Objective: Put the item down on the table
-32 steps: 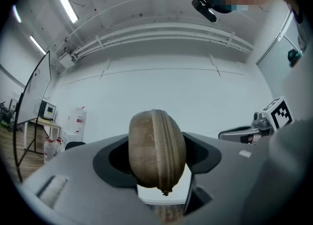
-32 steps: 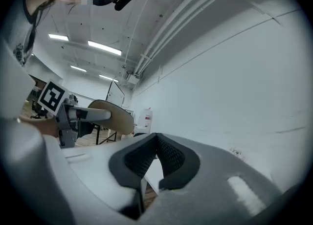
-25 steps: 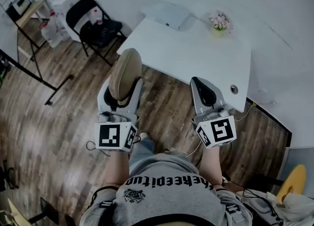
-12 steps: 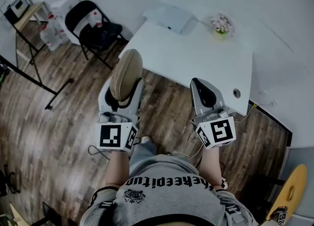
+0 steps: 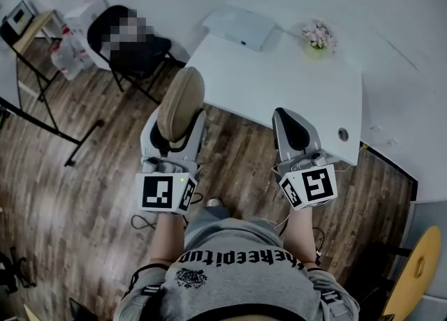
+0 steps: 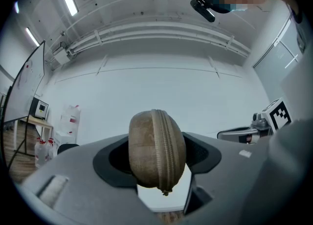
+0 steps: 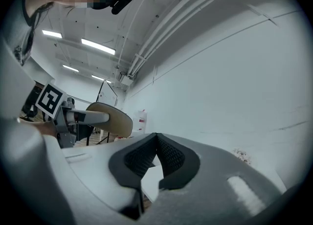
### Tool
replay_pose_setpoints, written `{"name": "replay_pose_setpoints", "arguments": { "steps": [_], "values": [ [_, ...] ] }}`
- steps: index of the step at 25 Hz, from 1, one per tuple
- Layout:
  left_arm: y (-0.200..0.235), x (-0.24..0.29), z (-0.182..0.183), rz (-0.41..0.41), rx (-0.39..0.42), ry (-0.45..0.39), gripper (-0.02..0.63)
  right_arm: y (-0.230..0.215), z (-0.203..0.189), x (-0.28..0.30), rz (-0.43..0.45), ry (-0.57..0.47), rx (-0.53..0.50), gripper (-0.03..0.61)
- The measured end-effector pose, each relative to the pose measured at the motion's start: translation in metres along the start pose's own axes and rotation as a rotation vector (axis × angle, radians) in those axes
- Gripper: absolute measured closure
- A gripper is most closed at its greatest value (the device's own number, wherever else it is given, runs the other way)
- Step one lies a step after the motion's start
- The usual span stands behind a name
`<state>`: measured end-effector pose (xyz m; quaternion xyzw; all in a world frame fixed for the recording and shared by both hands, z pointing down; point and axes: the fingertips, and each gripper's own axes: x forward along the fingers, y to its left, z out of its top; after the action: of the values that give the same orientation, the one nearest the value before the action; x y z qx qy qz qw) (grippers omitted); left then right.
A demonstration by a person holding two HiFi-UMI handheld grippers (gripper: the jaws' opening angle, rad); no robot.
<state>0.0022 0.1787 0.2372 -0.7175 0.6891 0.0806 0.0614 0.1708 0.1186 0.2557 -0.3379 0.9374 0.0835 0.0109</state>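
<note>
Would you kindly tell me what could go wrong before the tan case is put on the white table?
The rounded tan case stands out beyond the left gripper, so it may slip or tip. It seems to hang over the wooden floor, short of the table; opening now would likely drop it there.

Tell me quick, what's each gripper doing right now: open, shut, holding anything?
Left gripper: closed on the tan zippered case.
Right gripper: shut, nothing between its jaws.
</note>
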Motion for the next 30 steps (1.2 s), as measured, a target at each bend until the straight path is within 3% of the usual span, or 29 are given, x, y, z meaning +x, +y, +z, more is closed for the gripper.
{"name": "replay_pose_setpoints", "arguments": {
  "steps": [12,30],
  "values": [
    [0.02,0.015,-0.01,-0.043,-0.019,0.004,0.321,0.004,-0.009,0.02,-0.033,0.027,0.003,0.578],
    [0.052,0.098,-0.024,-0.007,-0.006,0.015,0.322,-0.043,-0.019,0.114,0.034,0.016,0.011,0.578]
  ]
}}
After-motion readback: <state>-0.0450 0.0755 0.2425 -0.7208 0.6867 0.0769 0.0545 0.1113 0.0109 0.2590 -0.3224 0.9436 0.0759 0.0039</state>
